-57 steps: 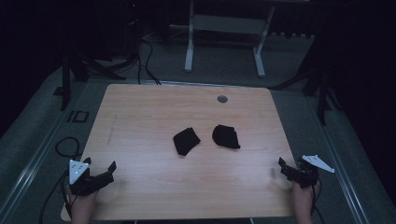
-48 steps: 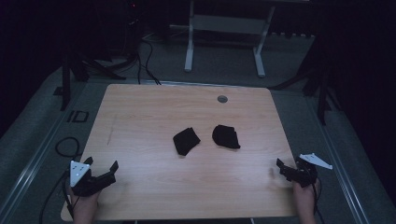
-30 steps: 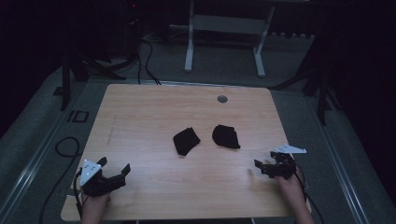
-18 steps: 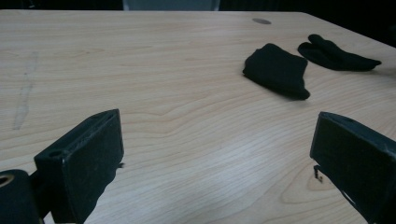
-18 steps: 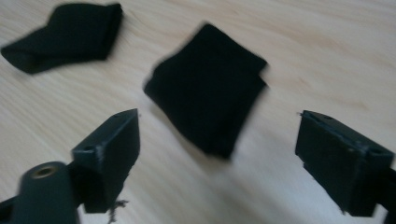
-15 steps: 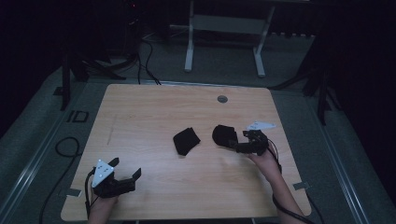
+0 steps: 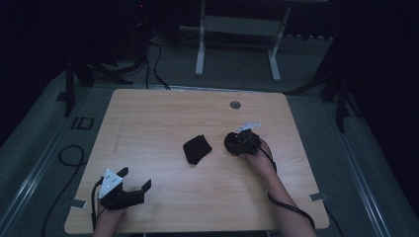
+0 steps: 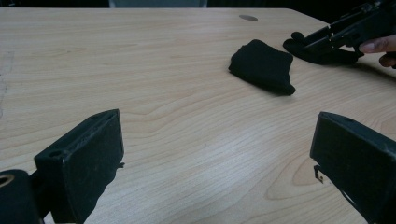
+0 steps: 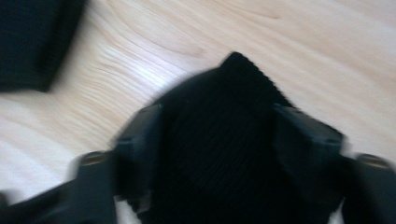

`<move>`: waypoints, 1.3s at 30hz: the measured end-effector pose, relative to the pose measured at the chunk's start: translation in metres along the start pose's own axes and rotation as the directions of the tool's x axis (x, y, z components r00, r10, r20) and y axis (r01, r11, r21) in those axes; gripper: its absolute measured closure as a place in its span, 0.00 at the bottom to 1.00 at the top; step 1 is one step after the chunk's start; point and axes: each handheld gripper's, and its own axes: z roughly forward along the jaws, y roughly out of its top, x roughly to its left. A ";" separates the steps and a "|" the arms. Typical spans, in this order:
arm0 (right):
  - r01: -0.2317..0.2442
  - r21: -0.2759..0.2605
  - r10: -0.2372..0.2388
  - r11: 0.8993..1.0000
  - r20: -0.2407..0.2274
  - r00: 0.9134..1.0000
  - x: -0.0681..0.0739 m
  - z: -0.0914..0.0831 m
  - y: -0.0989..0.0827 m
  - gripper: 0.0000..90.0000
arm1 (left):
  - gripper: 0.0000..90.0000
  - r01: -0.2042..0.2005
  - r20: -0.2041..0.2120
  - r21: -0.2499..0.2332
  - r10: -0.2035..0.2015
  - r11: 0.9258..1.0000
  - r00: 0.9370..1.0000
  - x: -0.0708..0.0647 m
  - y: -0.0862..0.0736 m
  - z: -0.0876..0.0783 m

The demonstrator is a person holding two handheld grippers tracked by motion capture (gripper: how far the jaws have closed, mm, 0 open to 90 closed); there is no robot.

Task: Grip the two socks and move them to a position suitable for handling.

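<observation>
Straddling a rumpled black knitted cloth bundle [image 9: 224, 154], the right tool [image 9: 219, 116] has its two black jaws set one on either side of the fabric; its jaws have just been closing, and the blurred right gripper view does not settle whether the pads already press on the cloth. In the high view this right tool [image 7: 242, 142] sits over the same bundle [image 7: 230, 143] right of the middle of the pale wooden bench [image 7: 163, 113], with the person's right hand [image 7: 258, 155] behind it. Just beside it, a little apart to the left, lies a second folded black cloth piece [image 7: 196, 149], flat on the wood; the left gripper view shows that piece [image 8: 262, 66] in front of the right tool [image 8: 322, 39] and its bundle. The left tool [image 7: 133, 190] rests near the bench's near left corner, well apart from both cloths, its jaws spread wide with nothing between them. A small round grey grommet [image 7: 235, 104] sits in the bench near its far edge.
</observation>
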 end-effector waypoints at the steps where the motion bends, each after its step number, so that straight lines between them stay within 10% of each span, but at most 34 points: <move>1: 0.000 -0.006 0.000 1.000 0.011 1.000 0.002 -0.001 0.000 0.63 | 0.03 0.003 0.003 0.002 -0.003 1.000 1.000 -0.001 0.000 0.000; 4: 0.034 -0.013 -0.033 0.999 0.070 0.997 0.006 -0.003 -0.003 0.81 | 0.03 0.014 0.014 0.004 -0.014 1.000 1.000 -0.003 0.000 0.001; 11: 0.039 -0.028 -0.036 0.999 0.080 0.996 0.010 -0.012 -0.005 0.86 | 0.04 0.005 0.037 0.027 -0.006 1.000 0.999 -0.012 0.001 0.008; 22: 0.083 -0.172 -0.098 0.982 -0.080 0.992 0.047 -0.077 -0.008 0.86 | 0.06 -0.045 0.102 0.050 0.040 0.998 0.994 -0.034 0.020 0.029; 28: 0.145 -0.215 -0.176 0.966 -0.134 0.975 0.078 -0.107 -0.018 0.85 | 0.15 -0.126 0.202 0.043 0.115 0.991 0.973 -0.060 0.041 0.047; 39: 0.239 -0.226 -0.280 0.944 -0.168 0.945 0.117 -0.129 -0.034 0.85 | 0.48 -0.239 0.369 0.019 0.216 0.971 0.904 -0.102 0.067 0.073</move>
